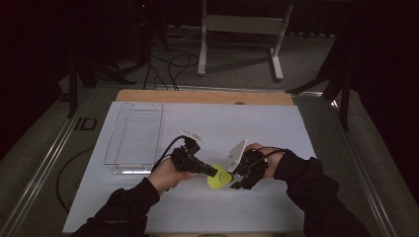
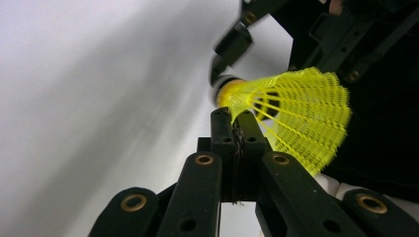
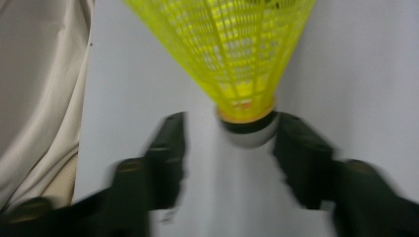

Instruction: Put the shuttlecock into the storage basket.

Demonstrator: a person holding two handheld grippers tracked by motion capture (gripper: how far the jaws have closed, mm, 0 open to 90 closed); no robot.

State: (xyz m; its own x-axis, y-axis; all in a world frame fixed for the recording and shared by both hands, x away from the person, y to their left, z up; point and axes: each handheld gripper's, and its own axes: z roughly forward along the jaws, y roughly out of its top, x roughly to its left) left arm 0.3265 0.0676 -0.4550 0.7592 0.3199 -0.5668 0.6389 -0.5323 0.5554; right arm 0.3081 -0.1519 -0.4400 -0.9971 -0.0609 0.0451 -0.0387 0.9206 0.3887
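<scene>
- Shuttlecock [image 2: 291, 116] first: our left gripper [image 2: 237, 129] has its jaws pinched tight on the edge of the yellow mesh skirt, just ahead of its tips, with the cork end pointing away toward the other gripper.
- From our right gripper [image 3: 228, 143], the shuttlecock's rounded base [image 3: 248, 132] sits between the parted jaws; one jaw stands clear of it, and the other is so close that we cannot tell whether it touches. No pad presses on it, so we read that gripper as partly open and holding nothing.
- In the high view the shuttlecock [image 1: 219, 178] hangs between the two grippers, left [image 1: 213, 171] and right [image 1: 236, 183], above the white table sheet [image 1: 207, 123].
- Handling, as we judge it: very light, the mesh skirt springy and easily crushed or bent, the base firmer and rounder, so likely to slip. The base collar looks the safer place to grip; the skirt needs only a gentle pinch.
- Farther off to the left gripper's side, a clear plastic tray [image 1: 133, 138] lies on the sheet.
- Motion blur softens the right gripper's jaws, and the skirt's wide end is cut off in its view.
</scene>
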